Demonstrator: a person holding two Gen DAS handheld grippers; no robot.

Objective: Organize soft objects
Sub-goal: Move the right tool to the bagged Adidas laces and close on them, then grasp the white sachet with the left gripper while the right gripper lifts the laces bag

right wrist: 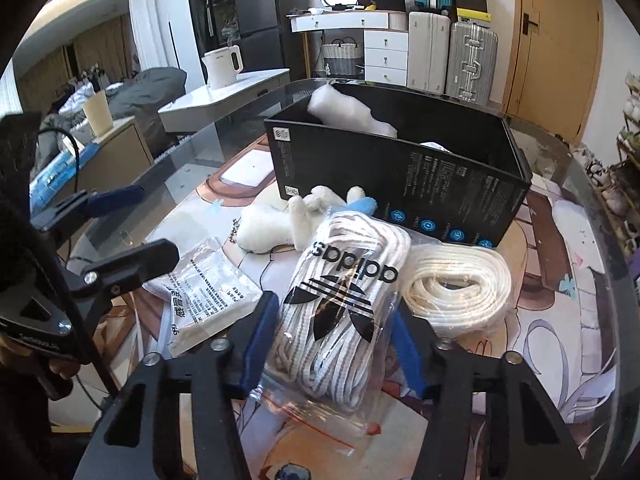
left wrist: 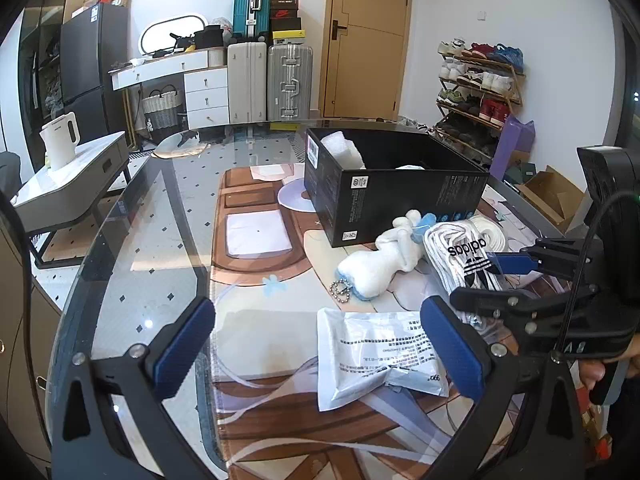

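My right gripper (right wrist: 334,342): blue-padded jaws apart, straddling the clear plastic bag of white-and-grey laces with black Adidas logo (right wrist: 344,304); the pads stand just beside the bag's two sides, and whether either already touches the plastic I cannot tell. My left gripper (left wrist: 320,344): jaws wide apart and empty, held above the flat white foil pouch with black printed text (left wrist: 380,354), which lies on the illustrated table mat (left wrist: 260,332).

Step in hand, as I judge it: gripping the lace bag for transfer into the open black cardboard box (right wrist: 400,176) behind it. To do this well I would close across the thick bundle of laces rather than on the loose film at the near end, since slack plastic is likely to slip, then lift clear of the box's near wall before releasing.

Surroundings: the coil of cream-white rope in clear wrap (right wrist: 456,288) lies touching the bag on its right; the white plush toy with light-blue trim (right wrist: 280,224) lies between bag and box, with a small ball chain beside it. A white fluffy item (right wrist: 344,110) already sits inside the box.

Obscured: the box floor and most of its contents; the bag's underside; the plush toy's face.
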